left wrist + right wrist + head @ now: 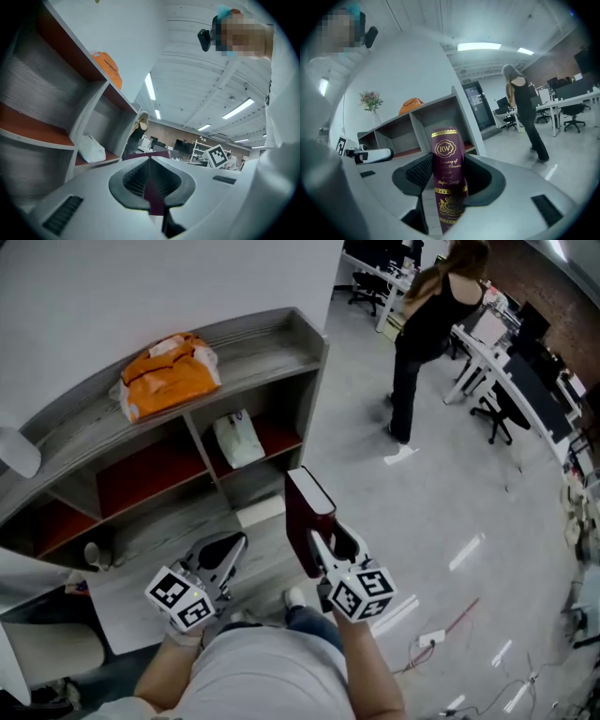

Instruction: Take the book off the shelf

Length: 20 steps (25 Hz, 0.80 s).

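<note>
A maroon book (pixel 306 510) with gold lettering on its spine (pixel 448 174) stands upright between the jaws of my right gripper (pixel 323 542), which is shut on it. The book is held clear of the grey shelf unit (pixel 246 337), in front of its right-hand end. My left gripper (pixel 225 557) hangs to the left of the book, in front of the lower shelf. Its jaws meet along a line in the left gripper view (pixel 150 161), and nothing is held in them.
An orange bag (pixel 169 373) lies on the shelf top, a white bag (pixel 236 439) sits in the right cubby and a white box (pixel 260 512) below it. A person in black (pixel 427 324) stands by desks (pixel 511 371) at the back right. Cables (pixel 450 624) lie on the floor.
</note>
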Available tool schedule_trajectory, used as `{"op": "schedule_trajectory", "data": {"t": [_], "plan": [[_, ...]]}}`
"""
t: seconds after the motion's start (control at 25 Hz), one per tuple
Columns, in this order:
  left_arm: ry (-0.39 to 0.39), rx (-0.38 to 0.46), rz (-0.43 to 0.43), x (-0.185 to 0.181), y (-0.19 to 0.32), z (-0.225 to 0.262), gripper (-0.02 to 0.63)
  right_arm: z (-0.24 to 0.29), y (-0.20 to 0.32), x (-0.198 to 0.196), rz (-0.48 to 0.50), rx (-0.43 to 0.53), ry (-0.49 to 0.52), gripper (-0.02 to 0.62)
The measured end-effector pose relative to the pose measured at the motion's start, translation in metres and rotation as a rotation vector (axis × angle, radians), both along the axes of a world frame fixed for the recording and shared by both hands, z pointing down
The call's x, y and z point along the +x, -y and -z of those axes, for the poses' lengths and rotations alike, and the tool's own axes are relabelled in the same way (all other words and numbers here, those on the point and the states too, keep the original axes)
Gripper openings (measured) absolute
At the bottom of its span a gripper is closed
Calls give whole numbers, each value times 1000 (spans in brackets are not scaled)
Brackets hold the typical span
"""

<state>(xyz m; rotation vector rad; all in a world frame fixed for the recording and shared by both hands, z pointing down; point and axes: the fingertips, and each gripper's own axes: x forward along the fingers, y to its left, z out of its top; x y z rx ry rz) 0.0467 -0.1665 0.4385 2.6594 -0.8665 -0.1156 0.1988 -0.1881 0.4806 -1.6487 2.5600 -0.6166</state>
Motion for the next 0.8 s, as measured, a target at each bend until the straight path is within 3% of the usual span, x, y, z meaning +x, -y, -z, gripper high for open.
{"op": "schedule_trajectory", "data": {"t": [0.52,0.8], "plan": [[26,-18,-9,11,10,-9,17,-20,0,8,-30,-65,84,206],[26,-23,-8,12,15,-9,17,-21,3,3,-14,-70,49,207]]}}
